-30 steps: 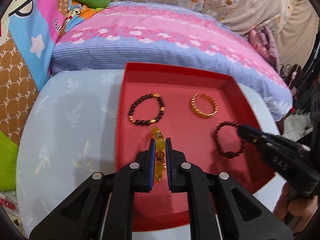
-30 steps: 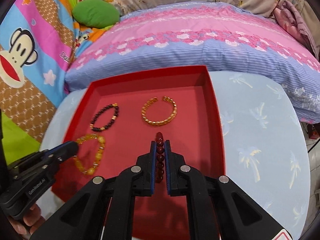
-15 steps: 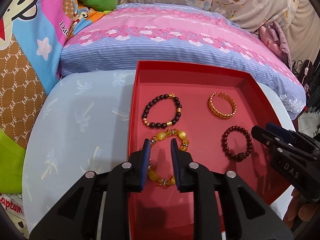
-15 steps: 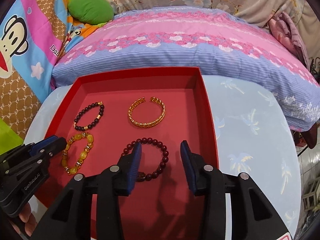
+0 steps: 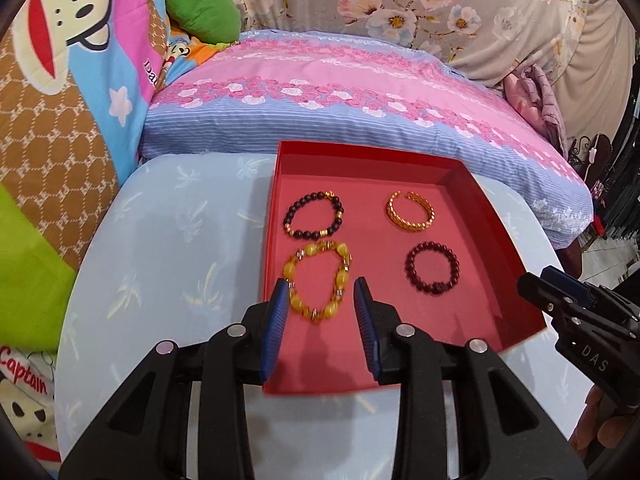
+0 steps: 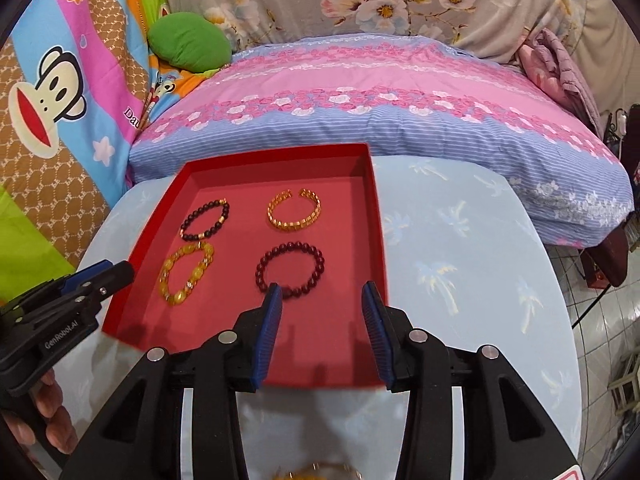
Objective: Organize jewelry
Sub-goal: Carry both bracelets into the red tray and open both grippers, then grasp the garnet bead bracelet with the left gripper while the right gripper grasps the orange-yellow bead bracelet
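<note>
You are holding your left tool (image 5: 321, 300) with its blue pads spread; its jaws have just been opening, and they are pinching nothing. The yellow bead bracelet (image 5: 318, 285) is lying flat on the floor of the red tray (image 5: 508, 256), showing in the gap between the pads but apart from them. Your right tool (image 6: 319, 302) is also standing spread and empty, its jaws having just been opening. The dark red bead bracelet (image 6: 290, 271) is resting on the tray floor just ahead of its left pad. Farther back in the tray, the black bead bracelet (image 5: 313, 215) is sitting behind the yellow one, and the gold cuff (image 5: 410, 211) is sitting behind the dark red one, all four lying apart from each other. The tray is resting on the counter (image 5: 168, 248), which is wearing a pale blue cloth with palm prints, and a bed (image 5: 340, 108) with pink and blue bedding is lying just behind it.
</note>
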